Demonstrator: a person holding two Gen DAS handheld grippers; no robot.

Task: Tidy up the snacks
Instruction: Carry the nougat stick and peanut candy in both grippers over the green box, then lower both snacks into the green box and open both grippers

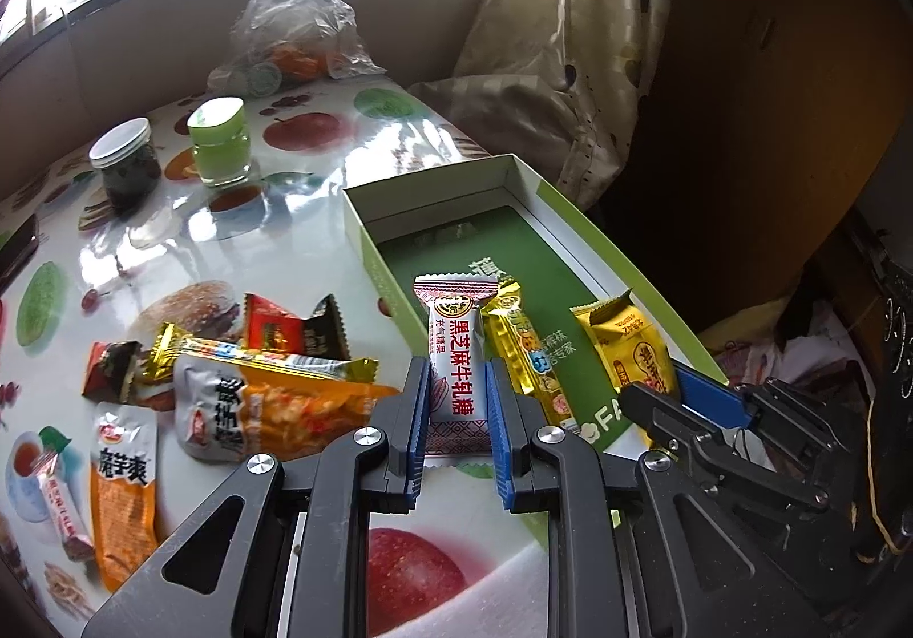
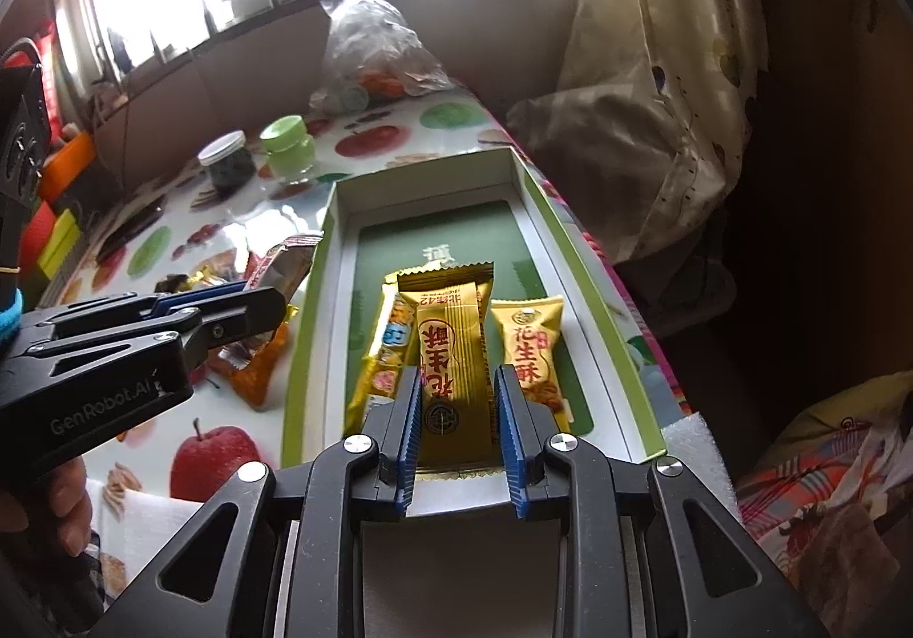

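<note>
My left gripper (image 1: 456, 381) is shut on a white sesame nougat candy (image 1: 453, 347) and holds it over the left wall of the open green box (image 1: 365, 233). My right gripper (image 2: 453, 392) is shut on a gold peanut-crisp packet (image 2: 451, 352), held above the box (image 2: 311, 295). In the box lie a long yellow bar (image 2: 379, 364) and another gold peanut-crisp packet (image 2: 530, 347). Loose snacks lie on the table left of the box: a grey-orange pouch (image 1: 251, 404), a red packet (image 1: 274, 332), an orange pouch (image 1: 122, 489).
A dark jar with a white lid (image 1: 125, 164) and a green jar (image 1: 219, 141) stand further back. A clear plastic bag (image 1: 291, 21) lies at the far end. A curtain (image 1: 570, 39) hangs right of the table. The table's right edge runs along the box.
</note>
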